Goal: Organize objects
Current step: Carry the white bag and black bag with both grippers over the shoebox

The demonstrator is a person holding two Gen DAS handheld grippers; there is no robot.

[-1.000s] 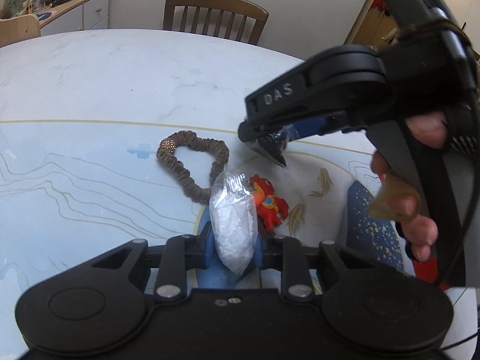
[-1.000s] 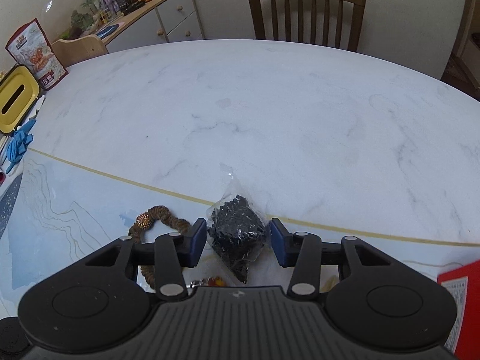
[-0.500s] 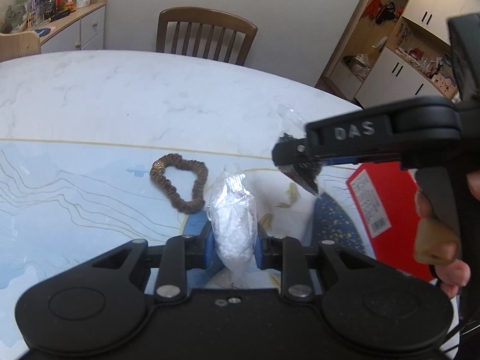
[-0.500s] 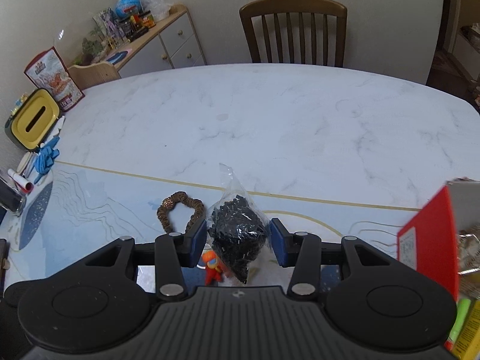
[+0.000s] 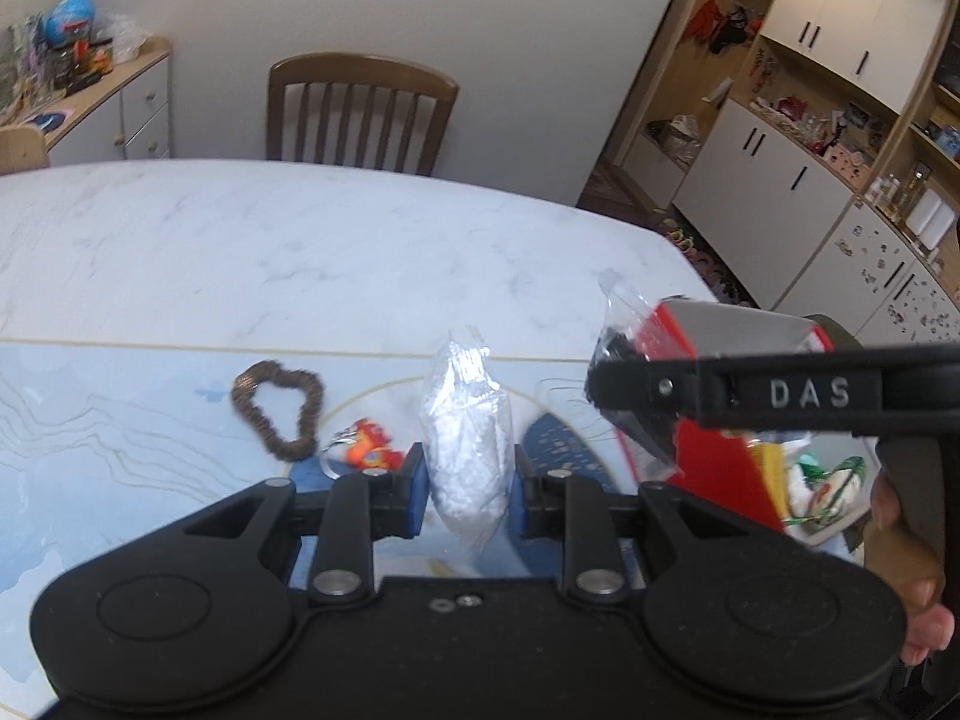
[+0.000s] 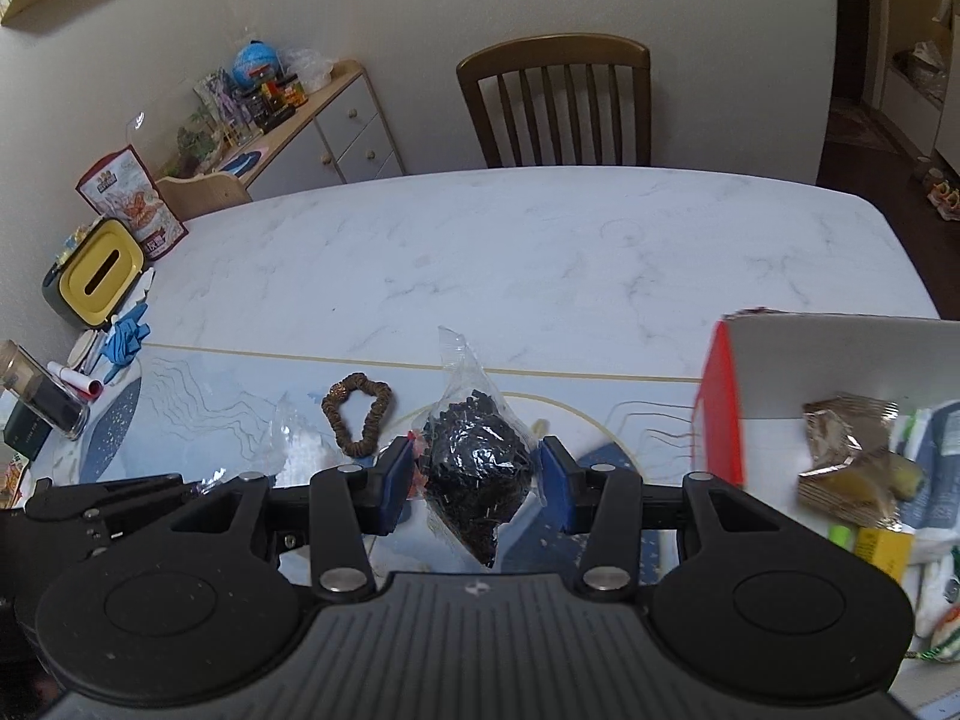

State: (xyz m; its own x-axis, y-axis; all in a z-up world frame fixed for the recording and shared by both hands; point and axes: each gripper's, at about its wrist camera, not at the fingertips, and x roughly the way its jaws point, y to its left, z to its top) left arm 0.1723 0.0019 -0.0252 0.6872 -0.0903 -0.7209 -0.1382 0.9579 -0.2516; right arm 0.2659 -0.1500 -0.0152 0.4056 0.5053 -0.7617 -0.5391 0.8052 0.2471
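two bags are held aloft: the white bag [image 5: 467, 456], at lower centre, clamped in the left gripper [image 5: 467, 489], the black bag [image 6: 477, 468] clamped in the right gripper [image 6: 477, 483]. since a second ago both have risen, and the red box [image 6: 717, 402] now shows at right. one scrunchie [image 6: 358, 414] and one toy [image 5: 369, 450] lie on the table [image 6: 510, 252].

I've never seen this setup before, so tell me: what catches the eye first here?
Each gripper pinches a small clear bag: the left gripper holds a bag of white bits, the right gripper a bag of black bits. On the table's blue mat lie a brown hair tie and an orange toy; at right, a red box holds packets.
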